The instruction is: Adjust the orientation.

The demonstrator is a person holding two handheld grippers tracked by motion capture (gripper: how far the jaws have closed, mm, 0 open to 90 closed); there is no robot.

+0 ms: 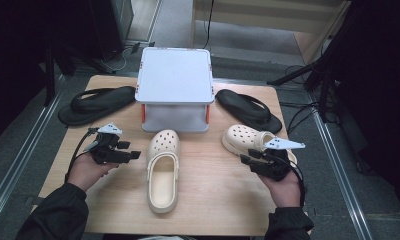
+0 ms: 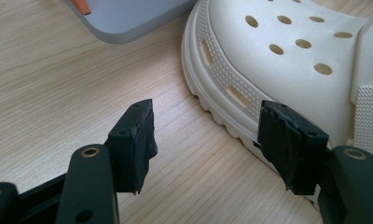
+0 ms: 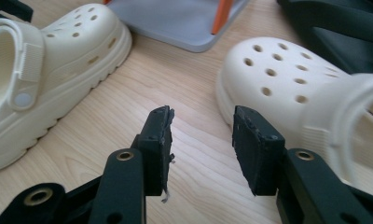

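Near centre, the cream clog (image 1: 162,170) lies untouched; left gripper (image 1: 134,154) gapes wide and empty beside it. Right gripper (image 1: 244,159), half-open, empty, hides the second clog's (image 1: 243,138) heel.

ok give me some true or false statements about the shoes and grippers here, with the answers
1. Both cream clogs lie on the table. True.
2. The left gripper is shut on the middle clog. False: its jaws are open, empty, beside the sole.
3. The right gripper holds nothing. True.
4. The black sandals are stacked together. False: the left sandal and right sandal flank the grey rack.
5. The right clog sits on the rack. False: it lies on the table.
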